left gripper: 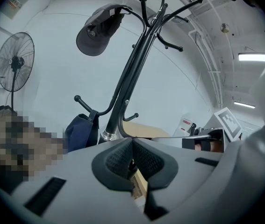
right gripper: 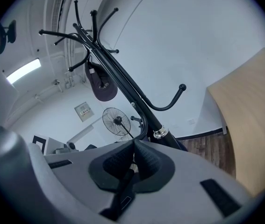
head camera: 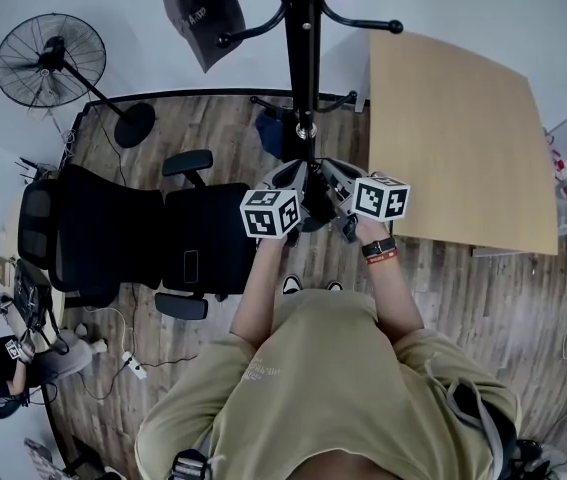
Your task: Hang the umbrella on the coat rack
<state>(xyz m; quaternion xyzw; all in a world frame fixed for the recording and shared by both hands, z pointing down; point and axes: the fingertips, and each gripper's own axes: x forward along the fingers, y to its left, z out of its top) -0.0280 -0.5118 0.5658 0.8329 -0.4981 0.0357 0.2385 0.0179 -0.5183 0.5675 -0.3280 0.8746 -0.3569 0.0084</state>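
Observation:
The black coat rack (head camera: 303, 58) (left gripper: 132, 73) (right gripper: 123, 83) stands straight ahead of me. A dark blue folded umbrella (left gripper: 81, 127) (head camera: 271, 133) hangs by its strap from a low hook on the pole. Neither gripper touches it. My left gripper (head camera: 295, 175) (left gripper: 132, 155) is shut, pads together with nothing between them, close to the pole's lower part. Beside it on the right, my right gripper (head camera: 335, 178) (right gripper: 133, 160) is also shut and empty. Both point up at the rack.
A grey cap (head camera: 201, 8) (left gripper: 97, 29) (right gripper: 99, 85) hangs on an upper hook. A wooden table (head camera: 463, 148) (right gripper: 258, 115) is to the right, a black office chair (head camera: 143, 238) to the left, and a standing fan (head camera: 48, 60) (left gripper: 14, 62) at far left.

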